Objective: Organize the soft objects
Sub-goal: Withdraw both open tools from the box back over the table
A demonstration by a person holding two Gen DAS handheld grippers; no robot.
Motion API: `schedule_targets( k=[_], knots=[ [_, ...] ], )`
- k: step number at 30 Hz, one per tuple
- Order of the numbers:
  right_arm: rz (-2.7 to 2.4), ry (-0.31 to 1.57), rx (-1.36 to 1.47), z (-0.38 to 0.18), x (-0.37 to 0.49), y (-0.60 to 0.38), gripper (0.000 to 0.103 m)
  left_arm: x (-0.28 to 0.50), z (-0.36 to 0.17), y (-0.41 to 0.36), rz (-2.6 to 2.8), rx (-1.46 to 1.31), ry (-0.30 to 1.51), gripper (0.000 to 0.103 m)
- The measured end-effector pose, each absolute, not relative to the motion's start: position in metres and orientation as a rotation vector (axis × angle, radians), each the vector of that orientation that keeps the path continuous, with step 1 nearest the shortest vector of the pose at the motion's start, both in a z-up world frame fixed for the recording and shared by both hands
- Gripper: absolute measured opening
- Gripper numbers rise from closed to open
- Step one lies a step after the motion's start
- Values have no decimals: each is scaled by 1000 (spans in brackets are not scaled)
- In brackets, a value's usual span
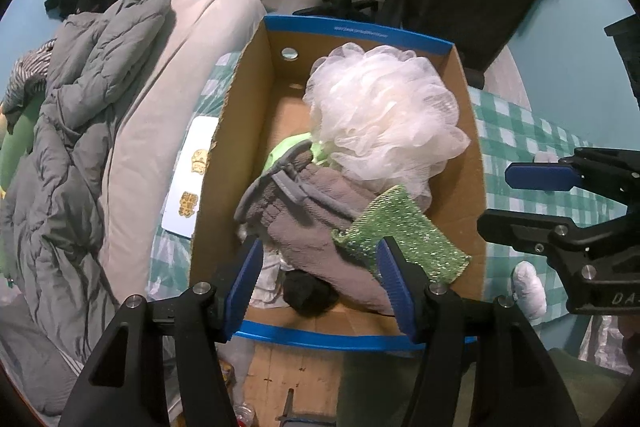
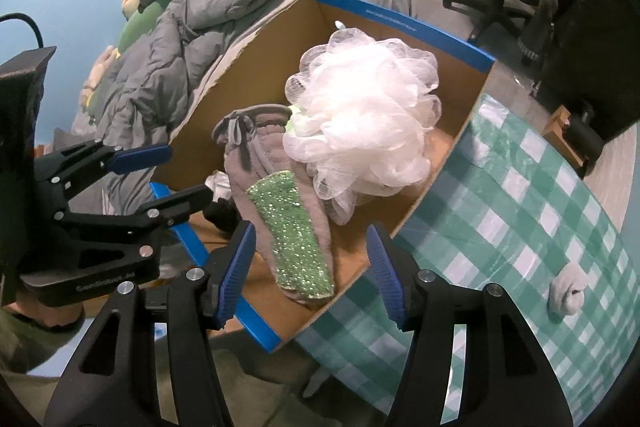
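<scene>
— Both sets of jaws?
— Released. The left gripper (image 1: 320, 283) and right gripper (image 2: 312, 269) hang parted over the cardboard box (image 1: 468, 155), gripping nothing.
— Between them?
— A green glittery sponge (image 2: 294, 239) lying on a grey fleece mitt (image 1: 304, 227).
— Beyond?
— A white mesh bath pouf (image 2: 360, 123), deeper in the box.

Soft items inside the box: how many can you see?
5: loofah at the far end, grey cloth, green sponge atop it, black item, lime piece. More may be buried.
</scene>
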State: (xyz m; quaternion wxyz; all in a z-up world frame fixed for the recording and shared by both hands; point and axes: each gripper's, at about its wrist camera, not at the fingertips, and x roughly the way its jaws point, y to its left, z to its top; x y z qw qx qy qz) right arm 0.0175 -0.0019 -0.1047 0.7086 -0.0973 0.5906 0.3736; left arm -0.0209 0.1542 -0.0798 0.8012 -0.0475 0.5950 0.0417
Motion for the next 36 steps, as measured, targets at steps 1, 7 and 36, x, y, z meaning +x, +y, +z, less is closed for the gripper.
schedule_targets(
  k=[1,7,36],
  knots=[
    [828,1311,-216,-104,18,-4,59,-21,-79,153,89,-100,1275,61],
    [799,1287,-214,-97,21,-20,66,-21,-75,141,81,-94,1270,61],
    [587,1294,-143,-95,57,-159,68,17,-67,22,-87,6,1268,61]
  ],
)
